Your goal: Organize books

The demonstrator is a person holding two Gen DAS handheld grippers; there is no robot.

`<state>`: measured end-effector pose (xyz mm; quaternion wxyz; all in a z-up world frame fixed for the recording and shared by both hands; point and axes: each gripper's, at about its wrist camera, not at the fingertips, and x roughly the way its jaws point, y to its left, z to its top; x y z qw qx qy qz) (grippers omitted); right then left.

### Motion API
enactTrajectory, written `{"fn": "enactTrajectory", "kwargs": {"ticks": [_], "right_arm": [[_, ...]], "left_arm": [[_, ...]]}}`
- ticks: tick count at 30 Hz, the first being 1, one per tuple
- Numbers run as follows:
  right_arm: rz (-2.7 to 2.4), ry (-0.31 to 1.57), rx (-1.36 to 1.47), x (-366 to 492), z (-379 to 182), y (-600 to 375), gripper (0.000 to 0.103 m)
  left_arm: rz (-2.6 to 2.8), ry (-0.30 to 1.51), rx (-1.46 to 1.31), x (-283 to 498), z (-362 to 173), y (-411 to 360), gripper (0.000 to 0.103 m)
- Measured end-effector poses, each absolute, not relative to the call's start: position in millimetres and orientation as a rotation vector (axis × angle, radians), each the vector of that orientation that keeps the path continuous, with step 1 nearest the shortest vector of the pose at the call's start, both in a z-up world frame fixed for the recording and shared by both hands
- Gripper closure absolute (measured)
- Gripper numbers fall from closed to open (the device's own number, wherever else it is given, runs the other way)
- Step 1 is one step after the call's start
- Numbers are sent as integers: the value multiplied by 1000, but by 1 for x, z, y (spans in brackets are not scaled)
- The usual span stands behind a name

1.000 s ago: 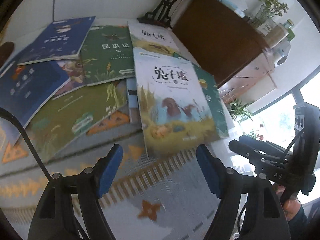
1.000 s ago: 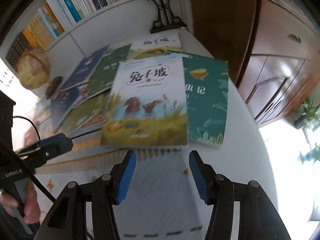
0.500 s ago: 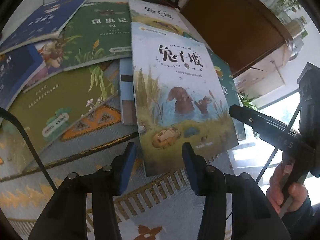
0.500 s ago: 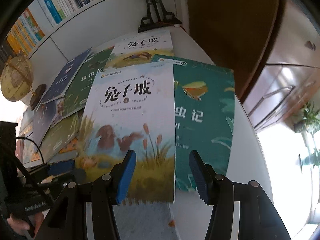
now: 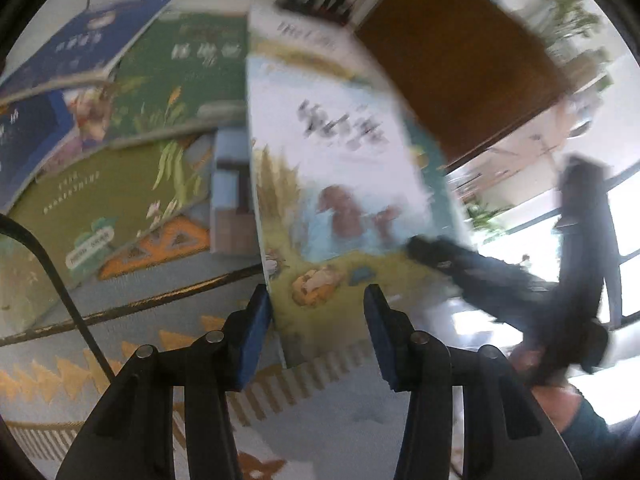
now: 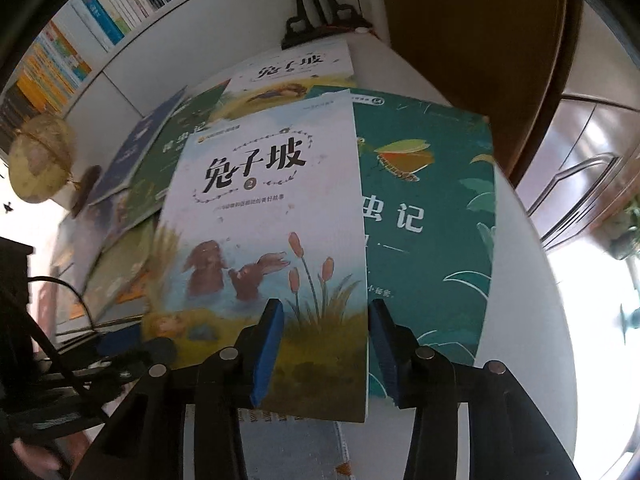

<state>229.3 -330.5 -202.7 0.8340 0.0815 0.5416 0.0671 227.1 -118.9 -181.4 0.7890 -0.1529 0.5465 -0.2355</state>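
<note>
A white picture book with two brown rabbits on its cover point(image 5: 332, 184) point(image 6: 264, 220) lies on top of a teal book point(image 6: 432, 220). My left gripper point(image 5: 318, 320) straddles its near left corner; the left pad is at the spine and the jaws stand apart. My right gripper point(image 6: 324, 336) straddles the near right corner, and its jaws are closing with the cover between them, not pressed. Each gripper shows in the other's view: the right gripper point(image 5: 500, 276) and the left gripper point(image 6: 120, 356). A second rabbit book point(image 6: 292, 72) lies behind.
Green point(image 5: 180, 88), blue point(image 5: 88, 44) and olive point(image 5: 100, 200) books overlap at the left on a patterned runner point(image 5: 160, 320). The white round table point(image 6: 520, 340) ends near a wooden cabinet point(image 5: 460, 60). A globe point(image 6: 40, 160), bookshelf point(image 6: 100, 20) and black iron stand point(image 6: 320, 12) are behind.
Both grippers have come down and forward onto the rabbit book's near edge. Both pairs of jaws have narrowed, and the book's corners now sit between them.
</note>
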Motion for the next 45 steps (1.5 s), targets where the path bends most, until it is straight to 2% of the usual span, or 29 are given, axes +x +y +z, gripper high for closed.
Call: {"fn": "enactTrajectory", "kwargs": {"ticks": [5,6,10,12,16,19,24,28,30,32,35,40,42,45], "right_arm": [[187,1144,261,229,-204,-342,60],[198,1146,284,229,-204,-344,60],[215,1149,317,229,-202,-341,60],[218,1156,308,229,-201,-338,60],[262,1196,393,229,-203,-341,58],[291,1198,551,230,-206,-356,47],[382,1205,860,230,-224,-376,46],[431,1193,970,228,-233,-374,46],[424,1173,938,226,-228,-372,47],[387,1153,830,224,-218,-366,65],[381,1125,661,225,-198,-356,79],[360,1084,216,216,-169,-308,80],[376,1057,94,211,-161,-295,80],[443,1045,56,202,-155,-293,80]], "left_arm": [[-677,1110,-545,228,-152,-111,60],[-661,1113,-520,231,-154,-114,62],[-573,1153,-438,247,-178,-129,89],[-556,1152,-464,251,-182,-132,93],[-634,1151,-690,257,-180,-110,94],[-699,1150,-848,260,-181,-97,94],[-711,1164,-953,260,-187,-87,94],[-695,1191,-1016,252,-197,-83,94],[-657,1194,-958,249,-196,-84,94],[-592,1203,-830,248,-190,-87,94],[-516,1207,-610,244,-181,-99,93],[-434,1127,-249,222,-155,-133,93],[-410,1095,-201,211,-147,-134,93],[-371,1059,-206,196,-138,-118,92]]}}
